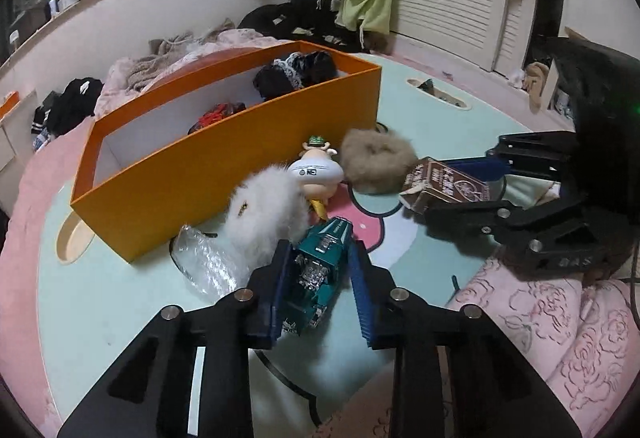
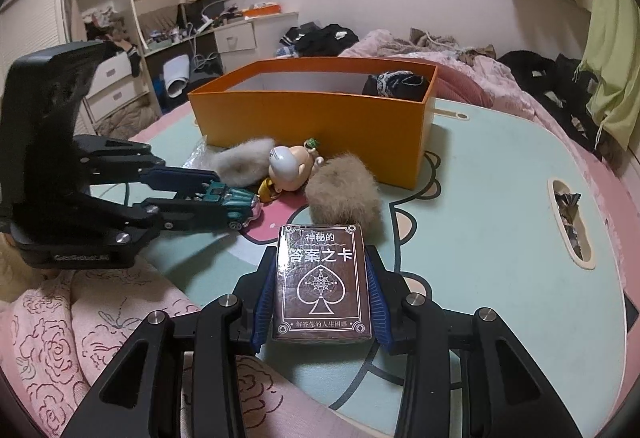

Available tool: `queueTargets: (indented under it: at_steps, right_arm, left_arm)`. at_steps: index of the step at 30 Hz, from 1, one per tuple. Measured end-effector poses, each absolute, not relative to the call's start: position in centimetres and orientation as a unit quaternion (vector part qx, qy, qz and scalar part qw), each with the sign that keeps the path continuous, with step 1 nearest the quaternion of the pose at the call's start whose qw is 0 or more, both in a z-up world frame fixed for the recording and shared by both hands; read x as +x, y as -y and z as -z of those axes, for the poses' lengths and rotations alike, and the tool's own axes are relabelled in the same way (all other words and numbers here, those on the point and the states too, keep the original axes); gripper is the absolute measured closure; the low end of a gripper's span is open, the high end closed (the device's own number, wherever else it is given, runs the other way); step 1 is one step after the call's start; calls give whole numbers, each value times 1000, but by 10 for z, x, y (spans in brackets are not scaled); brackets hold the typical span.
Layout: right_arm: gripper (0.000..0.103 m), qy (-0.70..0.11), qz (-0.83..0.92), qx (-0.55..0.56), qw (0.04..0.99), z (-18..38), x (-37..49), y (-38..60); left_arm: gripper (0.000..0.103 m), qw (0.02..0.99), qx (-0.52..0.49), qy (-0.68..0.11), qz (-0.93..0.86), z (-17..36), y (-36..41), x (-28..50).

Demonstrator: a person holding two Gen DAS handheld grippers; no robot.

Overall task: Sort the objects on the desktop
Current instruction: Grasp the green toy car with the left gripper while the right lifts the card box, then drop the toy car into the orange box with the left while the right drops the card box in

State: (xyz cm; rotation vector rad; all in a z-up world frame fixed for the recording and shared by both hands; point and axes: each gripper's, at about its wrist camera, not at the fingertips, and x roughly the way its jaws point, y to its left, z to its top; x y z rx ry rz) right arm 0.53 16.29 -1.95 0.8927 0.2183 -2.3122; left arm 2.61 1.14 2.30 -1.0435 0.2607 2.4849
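Teal toy car (image 1: 320, 266) clamped between the pads of the left gripper (image 1: 320, 278), apparently just above the mint mat (image 1: 120, 298). Brown card box (image 2: 324, 286) gripped by the right gripper (image 2: 323, 302), near right. Beyond: white fluff (image 1: 264, 213), figurine (image 1: 316, 169), brown fur scrunchie (image 1: 376, 163), then orange box (image 1: 224, 173).

Orange box (image 2: 316, 125) walls off table (image 2: 480, 197) rear. Just before it, clustered close: white fur puff (image 1: 260, 213), figurine (image 2: 290, 167), brown fur puff (image 2: 344, 193), plastic wrap (image 1: 208, 262). Table open right of box. Pink quilt (image 2: 100, 322) crowds near edge.
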Motion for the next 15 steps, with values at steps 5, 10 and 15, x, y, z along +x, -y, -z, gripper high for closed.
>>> queueTargets:
  at_steps: [5, 10, 15]
  right_arm:
    - [63, -83, 880, 340, 321, 19, 6, -163]
    - [63, -83, 880, 340, 321, 19, 5, -163]
    - [63, -84, 880, 340, 321, 19, 5, -163]
  left_arm:
    - [74, 237, -371, -82, -894, -21, -11, 41]
    - [55, 236, -393, -91, -884, -11, -12, 29]
    - [58, 239, -391, -87, -884, -10, -12, 32]
